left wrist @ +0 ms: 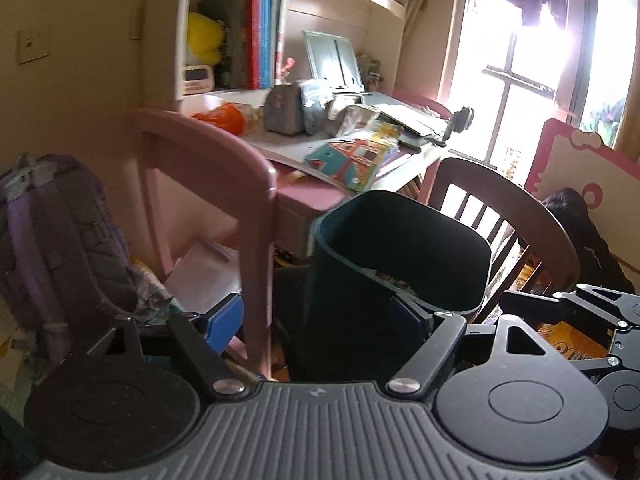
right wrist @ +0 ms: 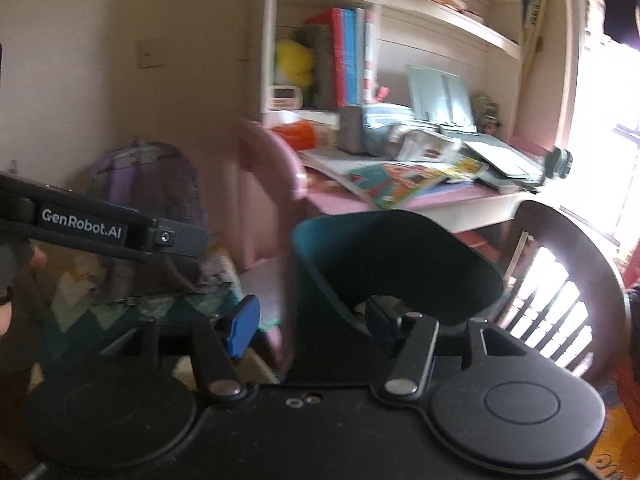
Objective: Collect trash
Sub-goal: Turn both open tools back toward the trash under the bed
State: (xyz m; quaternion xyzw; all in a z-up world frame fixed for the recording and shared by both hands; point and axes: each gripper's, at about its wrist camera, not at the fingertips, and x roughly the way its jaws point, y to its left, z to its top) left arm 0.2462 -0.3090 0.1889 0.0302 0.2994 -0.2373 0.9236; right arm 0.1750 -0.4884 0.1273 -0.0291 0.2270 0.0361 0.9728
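Left jaws: the left gripper [left wrist: 316, 316] stands wide, its blue-padded finger [left wrist: 224, 322] out to the left and its other finger inside the mouth of the dark teal plastic waste bin [left wrist: 360, 280], so the bin's near wall sits between them; whether any pad presses the wall cannot be told.
Right jaws: the right gripper [right wrist: 308, 320] is likewise spread wide, one blue pad [right wrist: 242, 330] left of the bin [right wrist: 384, 264], the other finger over the bin's near rim and inside it; contact cannot be told.
Bin: upright between two chairs, a little pale litter dimly seen at its bottom.
Left of bin: a pink wooden chair [left wrist: 224, 184] with its back leg close beside the bin wall; further left a purple fabric backpack [left wrist: 52, 236].
Right of bin: a dark brown slatted wooden chair [left wrist: 516, 216], just beside the rim.
Behind: a pink desk [left wrist: 316, 192] heaped with colourful picture books [left wrist: 356, 156], pouches and an orange plastic bag [left wrist: 224, 118].
Above: a white shelf [left wrist: 240, 28] with upright books and a yellow plush toy [left wrist: 206, 40].
Far right: a bright window [left wrist: 536, 80].
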